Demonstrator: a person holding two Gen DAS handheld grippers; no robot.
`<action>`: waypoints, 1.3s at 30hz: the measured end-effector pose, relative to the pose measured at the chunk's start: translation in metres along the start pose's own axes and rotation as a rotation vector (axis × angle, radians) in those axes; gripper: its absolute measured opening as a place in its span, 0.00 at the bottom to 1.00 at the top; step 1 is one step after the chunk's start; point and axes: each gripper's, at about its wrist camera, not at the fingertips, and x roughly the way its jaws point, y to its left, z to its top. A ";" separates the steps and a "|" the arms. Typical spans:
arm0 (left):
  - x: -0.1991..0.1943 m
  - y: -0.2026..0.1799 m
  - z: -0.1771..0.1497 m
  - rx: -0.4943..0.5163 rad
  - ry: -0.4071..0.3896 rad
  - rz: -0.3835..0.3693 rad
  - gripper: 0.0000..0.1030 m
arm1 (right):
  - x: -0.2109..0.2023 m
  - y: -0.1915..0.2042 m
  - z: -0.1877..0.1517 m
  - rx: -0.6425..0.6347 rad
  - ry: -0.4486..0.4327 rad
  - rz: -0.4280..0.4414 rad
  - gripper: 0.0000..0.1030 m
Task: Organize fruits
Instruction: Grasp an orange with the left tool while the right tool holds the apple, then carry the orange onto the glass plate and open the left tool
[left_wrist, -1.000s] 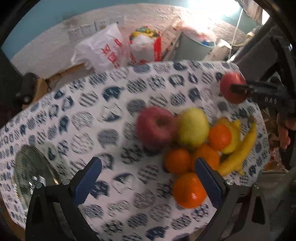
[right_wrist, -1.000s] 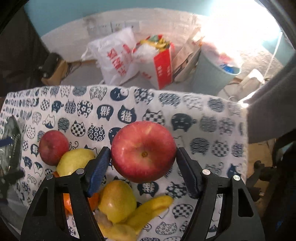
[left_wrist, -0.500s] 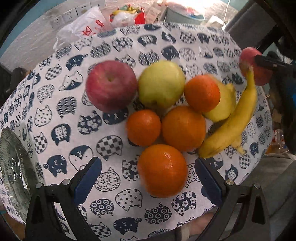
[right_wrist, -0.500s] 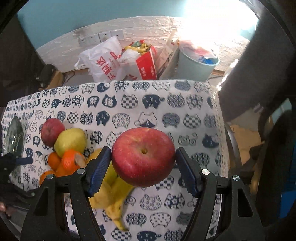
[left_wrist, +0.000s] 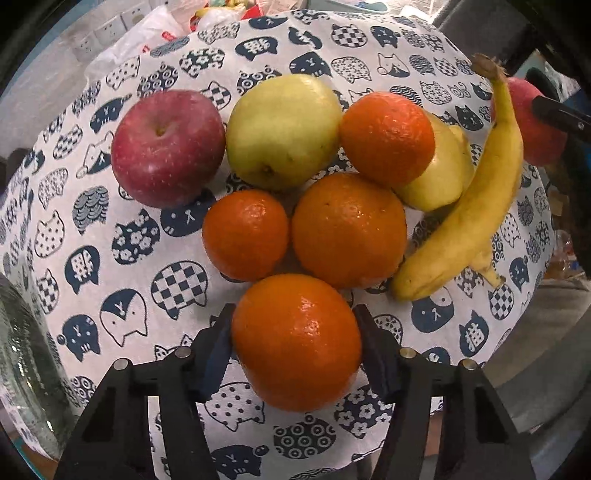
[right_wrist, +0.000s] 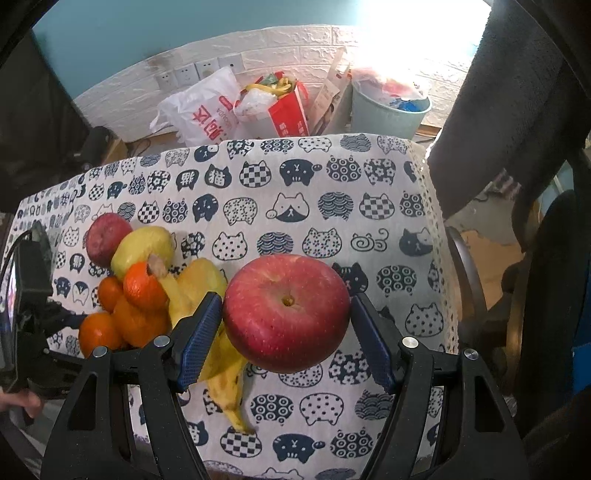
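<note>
Cat-print cloth covers my worktop (left_wrist: 122, 254). My left gripper (left_wrist: 295, 354) is closing its fingers around the nearest orange (left_wrist: 295, 343); right gripper (right_wrist: 286, 325) holds an apple (right_wrist: 286, 317). Next, I'd lift the orange clear.

Teal wall (right_wrist: 110, 33) up top, white brick-pattern panel (right_wrist: 295, 48) below it with sockets (right_wrist: 195, 72). Under the sockets: white plastic bag (right_wrist: 201, 110), red bag (right_wrist: 284, 110) right of it, then pale green bin (right_wrist: 388, 110). Strong glare above bin. Cat-print tablecloth (right_wrist: 295, 184) in front.
</note>
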 end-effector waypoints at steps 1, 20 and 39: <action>0.000 -0.001 -0.001 0.008 -0.006 0.004 0.61 | -0.001 0.002 -0.002 -0.001 0.000 0.000 0.70; -0.076 0.033 -0.023 -0.027 -0.148 0.071 0.60 | -0.036 0.031 -0.007 -0.037 -0.092 -0.021 0.69; -0.142 0.068 -0.042 -0.065 -0.313 0.094 0.60 | -0.070 0.108 0.010 -0.146 -0.193 0.085 0.69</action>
